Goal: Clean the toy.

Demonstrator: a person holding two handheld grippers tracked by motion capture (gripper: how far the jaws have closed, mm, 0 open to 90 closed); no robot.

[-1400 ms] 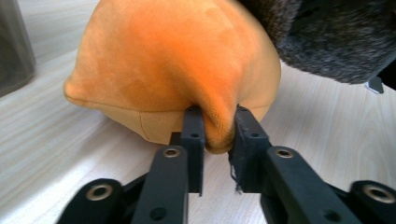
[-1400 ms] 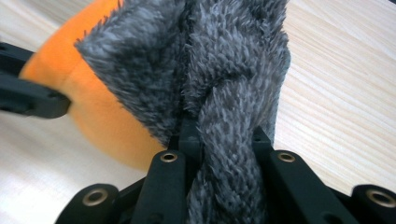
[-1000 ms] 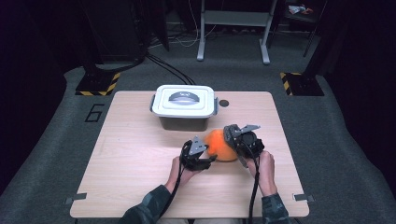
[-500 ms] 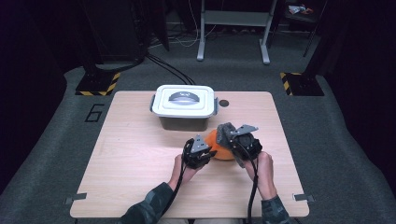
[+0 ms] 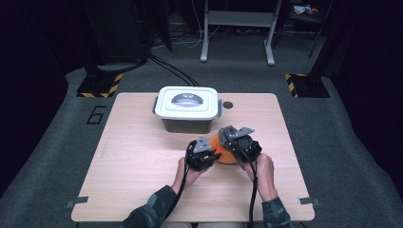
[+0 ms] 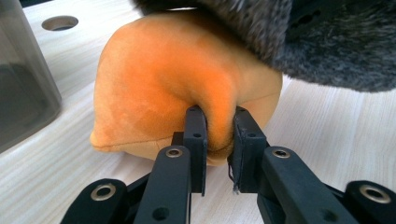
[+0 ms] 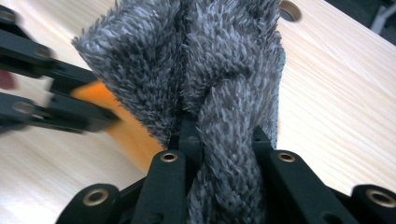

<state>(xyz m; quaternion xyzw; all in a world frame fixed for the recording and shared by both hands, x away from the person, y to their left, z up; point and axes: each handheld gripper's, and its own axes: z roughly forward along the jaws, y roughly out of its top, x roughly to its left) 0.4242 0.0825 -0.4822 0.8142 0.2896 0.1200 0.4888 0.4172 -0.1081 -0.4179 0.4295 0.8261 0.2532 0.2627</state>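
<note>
An orange plush toy [image 5: 225, 156] lies on the wooden table [image 5: 142, 156] in front of a lidded box. My left gripper [image 6: 219, 114] has just been closing and is now shut on a fold of the orange plush [image 6: 177, 70], which bulges between its pads. My right gripper [image 7: 224, 126] is shut on a bunched grey fuzzy cloth [image 7: 205, 56], held over the toy's top. In the high view the left gripper [image 5: 209, 154] is at the toy's left and the right gripper [image 5: 234, 142] is over its right side. The grey cloth [image 6: 303, 37] overhangs the toy.
A grey plastic box with a white clip-on lid [image 5: 187, 102] stands just behind the toy; its wall [image 6: 23, 84] is close on the left gripper's left. A round hole [image 5: 228, 105] is in the tabletop beside the box. Dark floor and stands surround the table.
The left gripper's jaws closed onto the orange plush. The right gripper shifted slightly left over the toy, so less of the orange shows from above.
</note>
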